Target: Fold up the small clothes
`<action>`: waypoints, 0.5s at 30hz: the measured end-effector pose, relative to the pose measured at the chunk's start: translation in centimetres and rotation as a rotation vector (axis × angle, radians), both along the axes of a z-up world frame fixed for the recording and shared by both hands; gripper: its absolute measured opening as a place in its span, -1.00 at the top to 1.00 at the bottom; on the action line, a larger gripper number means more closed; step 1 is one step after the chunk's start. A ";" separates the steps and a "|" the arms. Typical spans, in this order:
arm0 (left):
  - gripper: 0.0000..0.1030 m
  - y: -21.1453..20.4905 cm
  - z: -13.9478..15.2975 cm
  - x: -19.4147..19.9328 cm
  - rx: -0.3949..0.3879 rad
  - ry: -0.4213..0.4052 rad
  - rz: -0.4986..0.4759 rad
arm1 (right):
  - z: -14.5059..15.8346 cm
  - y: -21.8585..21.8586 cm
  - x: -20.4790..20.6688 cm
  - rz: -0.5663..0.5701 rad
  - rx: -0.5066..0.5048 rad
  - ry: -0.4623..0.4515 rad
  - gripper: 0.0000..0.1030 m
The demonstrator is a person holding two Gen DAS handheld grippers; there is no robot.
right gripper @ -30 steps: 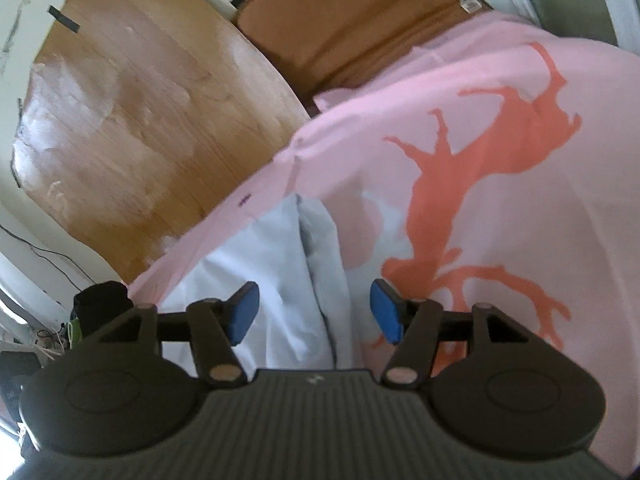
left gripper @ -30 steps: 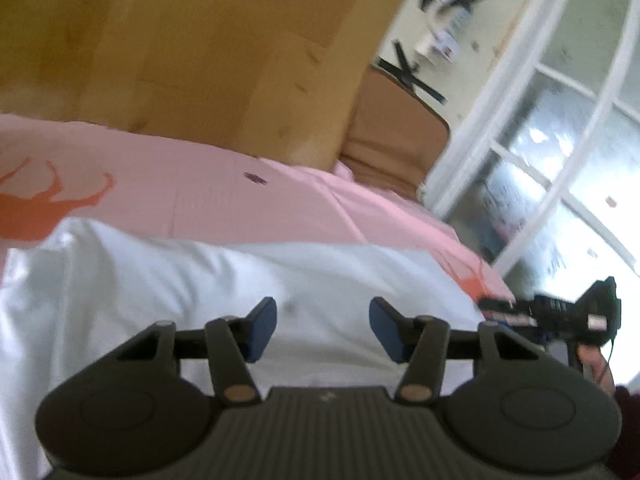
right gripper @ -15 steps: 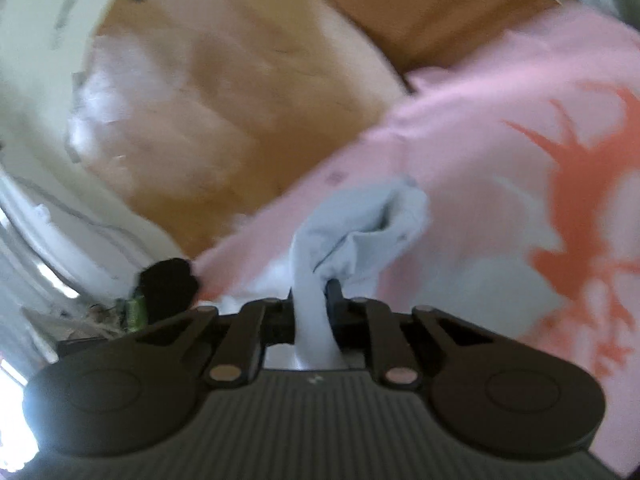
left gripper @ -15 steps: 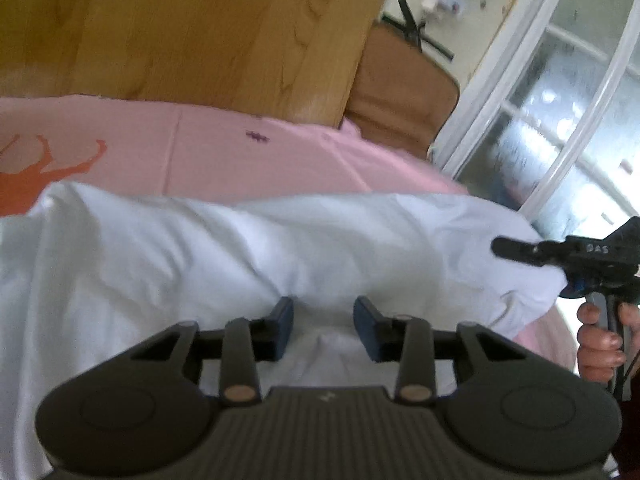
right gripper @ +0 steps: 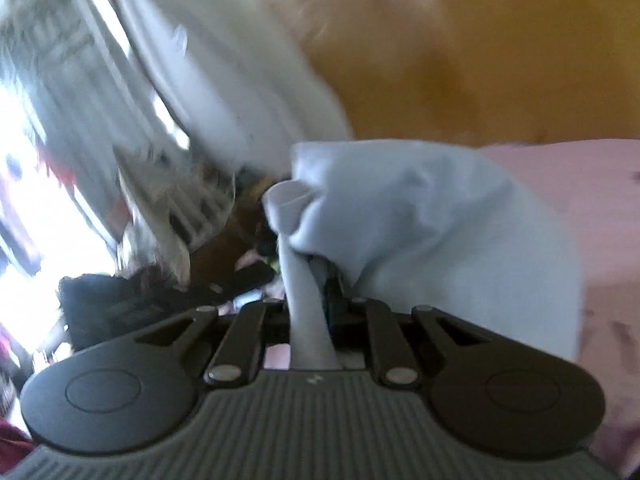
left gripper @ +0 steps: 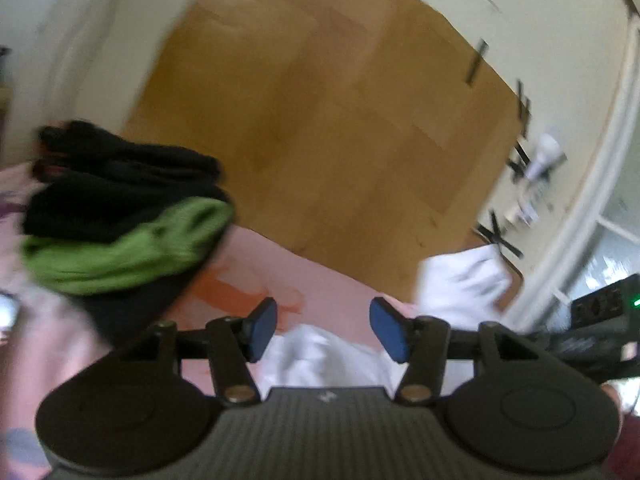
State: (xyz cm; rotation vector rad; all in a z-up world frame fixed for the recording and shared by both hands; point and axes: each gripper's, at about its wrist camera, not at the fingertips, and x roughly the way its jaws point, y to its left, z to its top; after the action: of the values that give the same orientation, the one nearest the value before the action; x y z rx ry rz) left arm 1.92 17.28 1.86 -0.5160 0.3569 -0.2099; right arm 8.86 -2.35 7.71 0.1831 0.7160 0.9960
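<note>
The right gripper (right gripper: 310, 280) has its jaws closed tight on a pinched fold of the white garment (right gripper: 420, 216), which bunches just ahead of the fingers and drapes off to the right over the pink sheet (right gripper: 592, 200); the cloth looks pale grey-blue in this view's shade. A strip of the same fabric runs back between the two finger arms toward the camera. Beyond it the wooden floor (right gripper: 500, 60) fills the upper right, and the left side is too blurred to read beyond bright window light and a dark shape low down. The left gripper (left gripper: 322, 330) has its jaws opening, roughly half spread, with its blue pads (left gripper: 262, 324) free of any cloth; a rumpled part of the white garment (left gripper: 320, 356) lies on the pink sheet (left gripper: 248, 256) below and just behind the gap. Another raised part of it shows to the right, near the other gripper's dark body at the frame edge. To the left on the sheet sits a stack of folded clothes (left gripper: 120, 216), black pieces above and below a green one. Wooden floor (left gripper: 340, 120) spreads behind.
</note>
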 end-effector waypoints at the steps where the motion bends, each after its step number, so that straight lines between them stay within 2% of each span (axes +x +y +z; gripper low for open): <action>1: -0.07 0.6 -0.1 -0.5 -0.007 0.002 0.021 | -1.1 1.9 0.5 0.019 -0.050 -0.008 0.68; 3: -0.11 1.3 -0.3 -1.0 -0.019 0.010 0.041 | -3.8 5.0 1.3 0.046 -0.200 -0.036 0.62; 4: -0.12 1.5 -0.4 -1.3 -0.025 0.016 0.043 | -4.8 5.6 1.5 0.041 -0.242 -0.029 0.61; 6: -0.22 1.4 -0.8 -1.5 -0.029 0.025 0.030 | -4.5 4.3 1.1 0.062 -0.168 -0.005 0.43; 7: -0.25 1.3 -1.1 -1.5 -0.030 0.030 0.018 | -3.8 3.3 1.0 0.073 -0.114 0.003 0.27; 9: -0.31 0.7 -1.7 -1.3 -0.037 0.039 -0.019 | -1.8 0.6 0.8 0.068 0.010 -0.017 0.09; 12: -0.36 -1.0 -2.0 -0.2 -0.037 0.039 -0.099 | 0.4 -2.6 1.6 -0.018 0.108 -0.038 0.08; 13: -0.41 -1.7 -2.0 0.1 -0.033 0.036 -0.126 | 0.5 -3.2 2.0 -0.046 0.112 -0.041 0.08; 14: -0.53 -2.2 -2.1 0.4 -0.026 0.035 -0.145 | 0.6 -3.6 2.4 -0.077 0.093 -0.040 0.09; 15: -0.58 -2.8 -2.1 0.6 -0.013 0.037 -0.156 | 0.3 -3.4 2.9 -0.102 0.055 -0.033 0.16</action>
State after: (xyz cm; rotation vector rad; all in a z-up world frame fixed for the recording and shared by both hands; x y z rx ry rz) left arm 2.50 14.47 -0.22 -0.5055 0.4323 -0.3543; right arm 11.73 -5.78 8.06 0.2484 0.6433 0.9195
